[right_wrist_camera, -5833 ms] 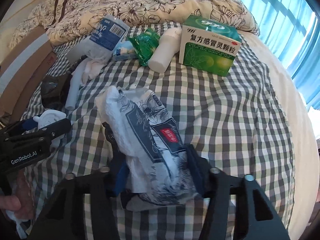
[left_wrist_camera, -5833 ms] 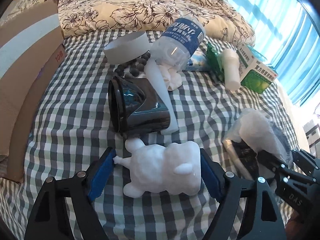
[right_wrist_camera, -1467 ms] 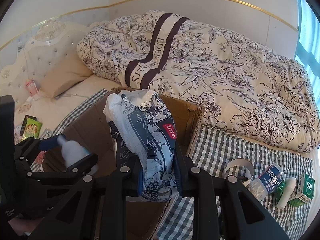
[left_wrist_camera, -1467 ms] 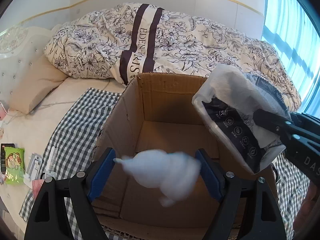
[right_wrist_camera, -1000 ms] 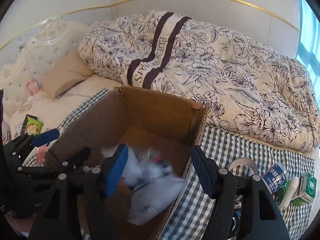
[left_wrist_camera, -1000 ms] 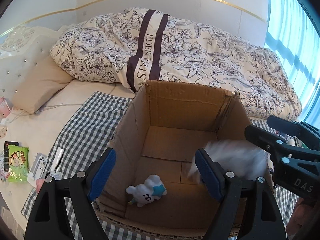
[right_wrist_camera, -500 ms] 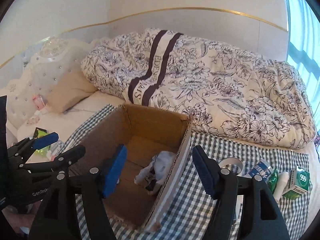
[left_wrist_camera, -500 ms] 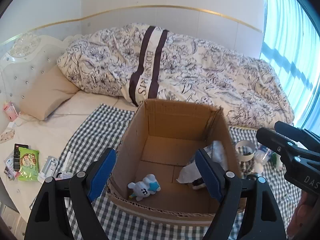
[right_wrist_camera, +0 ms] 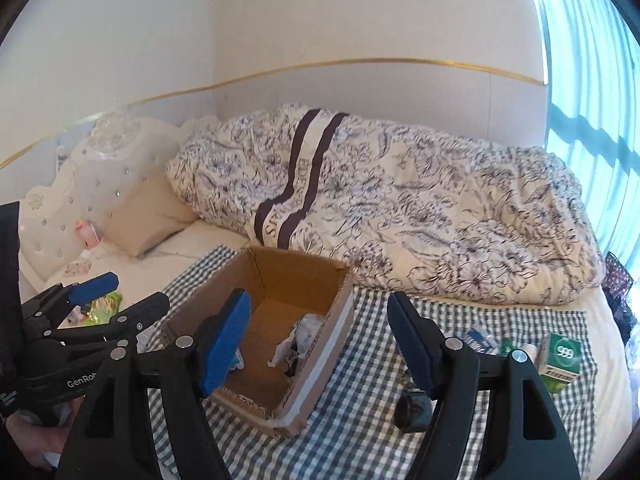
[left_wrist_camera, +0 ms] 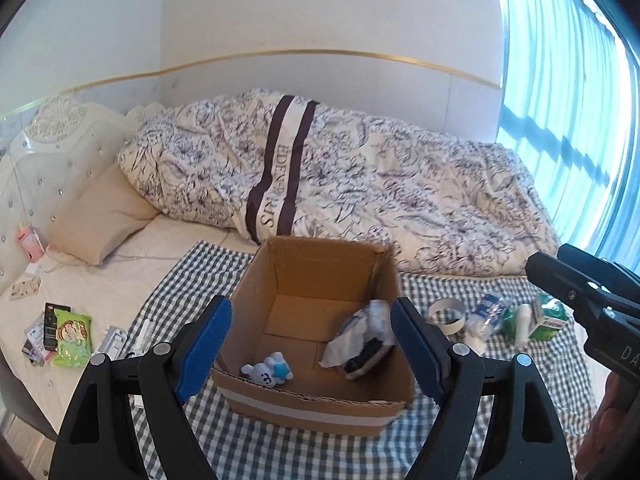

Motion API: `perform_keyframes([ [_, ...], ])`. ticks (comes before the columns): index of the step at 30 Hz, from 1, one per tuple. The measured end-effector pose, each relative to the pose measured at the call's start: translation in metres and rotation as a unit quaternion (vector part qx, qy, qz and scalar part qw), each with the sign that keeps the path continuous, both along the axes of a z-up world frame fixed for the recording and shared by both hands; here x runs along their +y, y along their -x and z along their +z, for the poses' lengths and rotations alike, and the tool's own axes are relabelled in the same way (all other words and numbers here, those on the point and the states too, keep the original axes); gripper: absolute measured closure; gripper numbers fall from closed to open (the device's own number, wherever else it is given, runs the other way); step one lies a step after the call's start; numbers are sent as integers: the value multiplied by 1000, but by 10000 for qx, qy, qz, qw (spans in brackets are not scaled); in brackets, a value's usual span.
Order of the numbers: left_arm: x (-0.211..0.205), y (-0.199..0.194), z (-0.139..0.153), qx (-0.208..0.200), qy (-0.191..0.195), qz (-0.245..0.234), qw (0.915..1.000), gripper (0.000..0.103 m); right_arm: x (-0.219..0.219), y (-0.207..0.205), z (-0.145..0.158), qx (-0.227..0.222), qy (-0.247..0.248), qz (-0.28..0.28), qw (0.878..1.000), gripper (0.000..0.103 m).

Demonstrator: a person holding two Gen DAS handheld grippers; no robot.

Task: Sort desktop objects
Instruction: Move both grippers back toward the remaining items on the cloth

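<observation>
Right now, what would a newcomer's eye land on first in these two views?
Probably the open cardboard box on the checked cloth, holding a small white plush toy and a crumpled plastic packet. Both the left gripper and the right gripper hang open and empty above it. Behind lies a floral duvet.

Black grippers (blue-padded jaws)

Home bedroom: bed, floral duvet, pillow.
</observation>
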State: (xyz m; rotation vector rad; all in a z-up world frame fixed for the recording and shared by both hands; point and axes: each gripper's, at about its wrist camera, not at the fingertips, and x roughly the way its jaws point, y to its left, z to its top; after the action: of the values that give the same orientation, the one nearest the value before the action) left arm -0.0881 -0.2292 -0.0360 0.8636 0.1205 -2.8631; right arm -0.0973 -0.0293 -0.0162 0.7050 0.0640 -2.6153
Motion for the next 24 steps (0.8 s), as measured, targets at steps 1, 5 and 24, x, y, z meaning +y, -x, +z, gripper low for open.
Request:
perform_keyframes([
  [1, 6, -5, 5, 48, 21, -16, 10000, 19, 6, -5, 4, 42, 25, -21, 10000, 32],
  [5, 26, -19, 23, 218, 80, -106, 9997, 19, 28, -23, 19, 174, 85, -122, 9997, 32],
  [24, 121, -39, 53, 553, 36, -669, 9962, 18, 127, -77, 49, 556, 128, -686, 9960, 28],
])
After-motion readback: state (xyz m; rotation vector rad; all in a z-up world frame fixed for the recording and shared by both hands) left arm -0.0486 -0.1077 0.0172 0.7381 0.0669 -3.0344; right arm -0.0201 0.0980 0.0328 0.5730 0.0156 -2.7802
